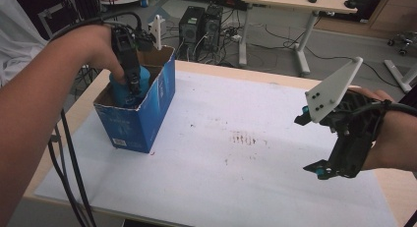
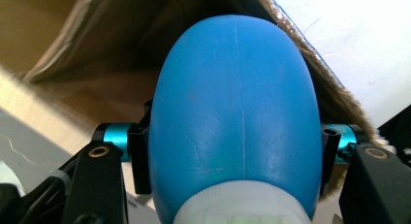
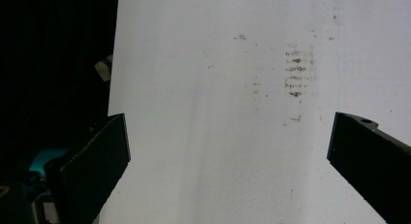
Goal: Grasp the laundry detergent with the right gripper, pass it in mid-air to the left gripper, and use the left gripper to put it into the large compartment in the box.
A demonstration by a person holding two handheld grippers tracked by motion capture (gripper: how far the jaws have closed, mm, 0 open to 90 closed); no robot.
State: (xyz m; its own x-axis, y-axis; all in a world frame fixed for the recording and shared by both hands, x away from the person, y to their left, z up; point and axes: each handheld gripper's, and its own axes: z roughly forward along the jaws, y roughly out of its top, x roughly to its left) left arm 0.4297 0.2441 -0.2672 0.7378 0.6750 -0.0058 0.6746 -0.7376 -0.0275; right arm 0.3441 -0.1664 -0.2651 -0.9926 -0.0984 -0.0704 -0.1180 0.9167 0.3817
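In the high view, the left gripper point(image 1: 132, 82) points down into an open blue cardboard box point(image 1: 147, 114), which stands on the far left part of the table, near its left edge. Inside the box is a smooth blue rounded plastic bottle point(image 1: 120, 92), and the gripper is clamped on it. The box walls stand close around the bottle, so there is little open room on its sides. The right gripper point(image 1: 314, 143) hangs above the right part of the table, well apart from the box. Between box and right gripper lies a wide free area of the white paper sheet point(image 1: 206, 187) covering the wooden table point(image 1: 393, 187). Some brown smudges point(image 1: 246, 138) mark the sheet near its middle. Behind the table are a grey floor, computer towers point(image 1: 199, 23) and a second desk point(image 1: 295, 1).

In the left gripper view, the blue bottle point(image 2: 235, 122) sits between the two black jaws, both pressing on its sides, with its white cap point(image 2: 242, 204) nearest the camera and brown cardboard behind it.

In the right gripper view, the jaws stand wide apart with nothing between them, above the white sheet point(image 3: 218, 136) and its brown marks point(image 3: 295, 71).
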